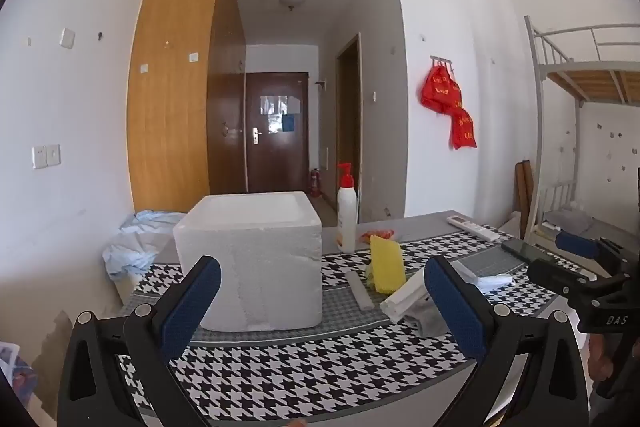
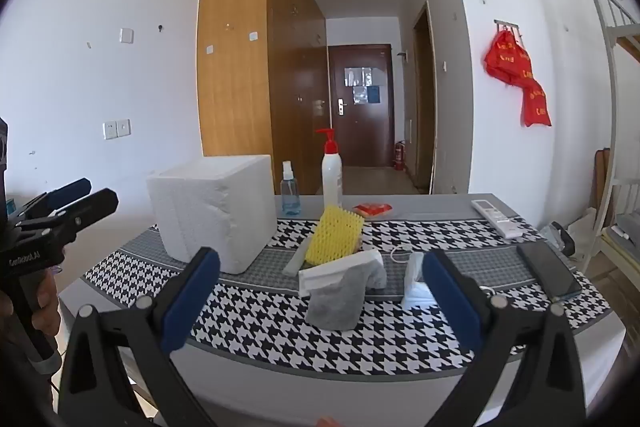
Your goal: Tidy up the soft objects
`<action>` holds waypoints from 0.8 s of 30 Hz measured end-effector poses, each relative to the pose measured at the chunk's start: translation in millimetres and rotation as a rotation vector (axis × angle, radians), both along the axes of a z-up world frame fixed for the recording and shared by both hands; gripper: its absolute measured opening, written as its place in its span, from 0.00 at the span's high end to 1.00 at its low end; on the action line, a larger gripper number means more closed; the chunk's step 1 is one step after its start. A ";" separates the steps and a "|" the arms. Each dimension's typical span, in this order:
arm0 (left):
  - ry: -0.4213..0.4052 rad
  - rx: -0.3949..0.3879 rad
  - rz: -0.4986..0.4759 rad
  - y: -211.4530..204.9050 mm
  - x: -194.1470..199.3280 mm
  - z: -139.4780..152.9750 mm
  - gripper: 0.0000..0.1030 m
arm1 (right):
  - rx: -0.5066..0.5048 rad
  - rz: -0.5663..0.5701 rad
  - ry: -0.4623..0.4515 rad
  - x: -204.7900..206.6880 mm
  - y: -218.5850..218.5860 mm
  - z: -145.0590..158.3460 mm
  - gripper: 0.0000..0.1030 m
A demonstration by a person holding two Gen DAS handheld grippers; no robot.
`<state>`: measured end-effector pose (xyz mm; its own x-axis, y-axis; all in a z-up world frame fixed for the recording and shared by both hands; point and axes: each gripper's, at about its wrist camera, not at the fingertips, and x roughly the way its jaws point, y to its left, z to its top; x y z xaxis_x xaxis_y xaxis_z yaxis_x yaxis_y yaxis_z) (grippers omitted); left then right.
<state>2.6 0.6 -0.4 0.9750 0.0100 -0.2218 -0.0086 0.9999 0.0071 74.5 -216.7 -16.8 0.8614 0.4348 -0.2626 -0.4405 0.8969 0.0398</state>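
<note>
A white foam box (image 1: pixel 252 259) (image 2: pixel 214 211) stands on the houndstooth tablecloth (image 1: pixel 304 371) (image 2: pixel 280 323), open side up. To its right lie a yellow mesh sponge (image 1: pixel 385 263) (image 2: pixel 334 235), a grey cloth (image 2: pixel 338 301) (image 1: pixel 428 321) under a white folded pad (image 2: pixel 340 271) (image 1: pixel 404 297), a thin grey strip (image 1: pixel 360 290) (image 2: pixel 298 259) and a small white piece (image 2: pixel 414 279). My left gripper (image 1: pixel 324 303) hangs open in front of the box with nothing between its jaws. My right gripper (image 2: pixel 320 303) is open too, short of the grey cloth, empty.
A red-capped pump bottle (image 1: pixel 346 215) (image 2: pixel 332 175), a blue spray bottle (image 2: pixel 290 193), a red packet (image 2: pixel 372 209), a white remote (image 2: pixel 496 217) and a dark phone (image 2: pixel 548 269) sit on the table. Crumpled blue fabric (image 1: pixel 132 243) lies left of it. A bunk bed (image 1: pixel 580 75) stands on the right.
</note>
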 end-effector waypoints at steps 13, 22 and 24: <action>-0.011 -0.042 0.027 5.4 -0.1 -2.9 0.01 | 0.004 -0.004 0.001 -0.7 0.2 0.2 0.01; -0.017 -0.042 0.025 6.4 -2.2 0.4 0.01 | 0.017 -0.003 -0.002 -3.1 -3.2 3.9 0.01; -0.019 -0.041 0.025 5.1 -2.8 -0.2 0.01 | 0.023 -0.004 -0.003 -1.3 -5.7 3.3 0.01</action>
